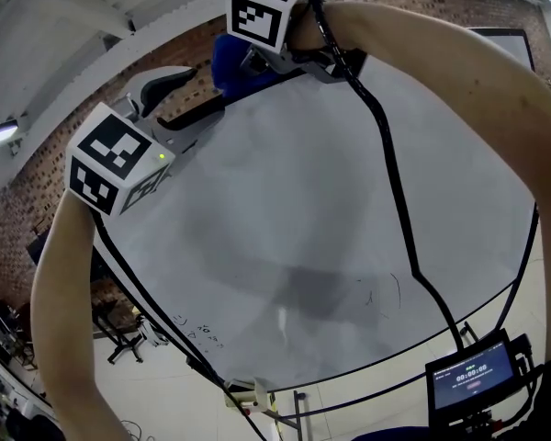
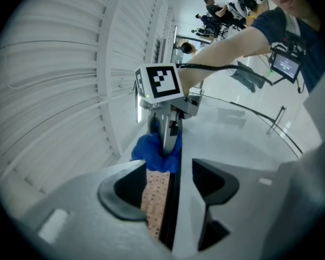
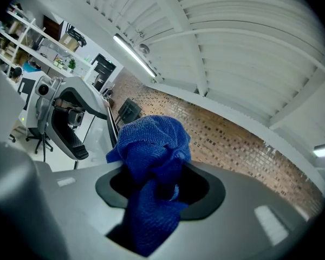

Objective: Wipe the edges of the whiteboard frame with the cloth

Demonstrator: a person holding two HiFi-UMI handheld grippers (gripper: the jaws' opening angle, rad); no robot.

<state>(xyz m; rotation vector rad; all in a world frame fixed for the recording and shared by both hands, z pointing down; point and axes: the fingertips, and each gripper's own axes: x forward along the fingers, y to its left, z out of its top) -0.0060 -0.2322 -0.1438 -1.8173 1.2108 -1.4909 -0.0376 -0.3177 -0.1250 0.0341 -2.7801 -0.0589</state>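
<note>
Currently right tool (image 3: 157, 186) is clamping the bunched cloth (image 3: 151, 145) against the frame (image 2: 169, 202) edge for wiping; left tool (image 2: 169, 183), half-open, is straddling that edge, probably steadying.

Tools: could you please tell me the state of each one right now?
Left tool: open, astride the frame, a gap showing.
Right tool: closed, holding the cloth.

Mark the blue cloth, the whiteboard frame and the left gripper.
blue cloth (image 3: 154, 140): right gripper view, bunched top.
whiteboard frame (image 2: 169, 213): left gripper view, dark edge strip.
left gripper (image 2: 170, 187): left gripper view, midway between jaws.
</note>
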